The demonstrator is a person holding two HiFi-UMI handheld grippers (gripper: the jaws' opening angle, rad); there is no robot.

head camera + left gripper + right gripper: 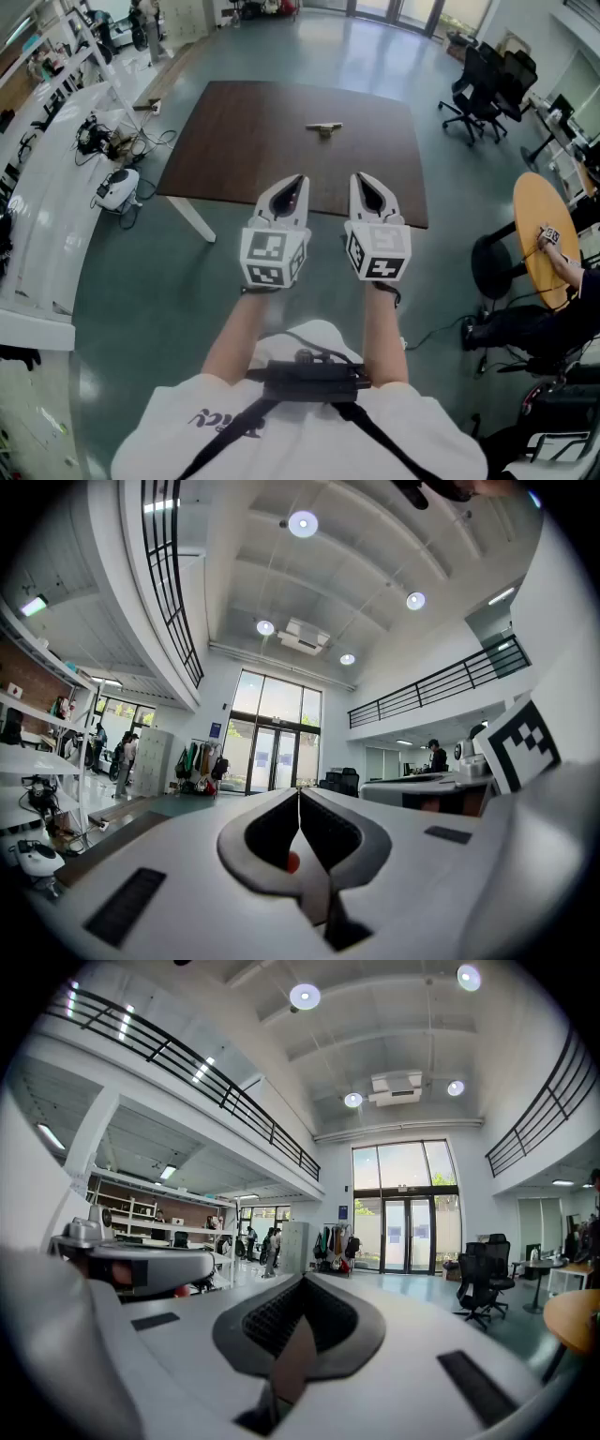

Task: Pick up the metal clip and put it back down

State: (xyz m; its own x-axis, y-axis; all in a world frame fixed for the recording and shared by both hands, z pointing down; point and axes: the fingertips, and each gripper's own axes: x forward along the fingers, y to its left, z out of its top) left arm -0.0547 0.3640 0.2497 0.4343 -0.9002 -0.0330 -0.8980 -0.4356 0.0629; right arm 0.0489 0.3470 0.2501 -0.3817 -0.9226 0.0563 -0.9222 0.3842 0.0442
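surface (pixel 234 131): we've got a dark brown wood-look top here, smooth and matt.
metal clip (pixel 324 128): pale metal with a dull sheen; it is too small for us to read any finer finish.
left gripper (pixel 298 180): smooth white plastic shell, matt, and its cube carries flat black-and-white printed faces.
right gripper (pixel 362 178): we see the same matt white plastic.
fingers (pixel 277 1321): dark, rubbery-looking lining with a fine ribbed grid, rough beside the shell.
floor (pixel 131 272): grey-green, smooth and glossy, and we catch window light off it.
shirt (pixel 281 436): white cloth, soft and matt.
round table (pixel 536 234): orange wood look with a satin finish.
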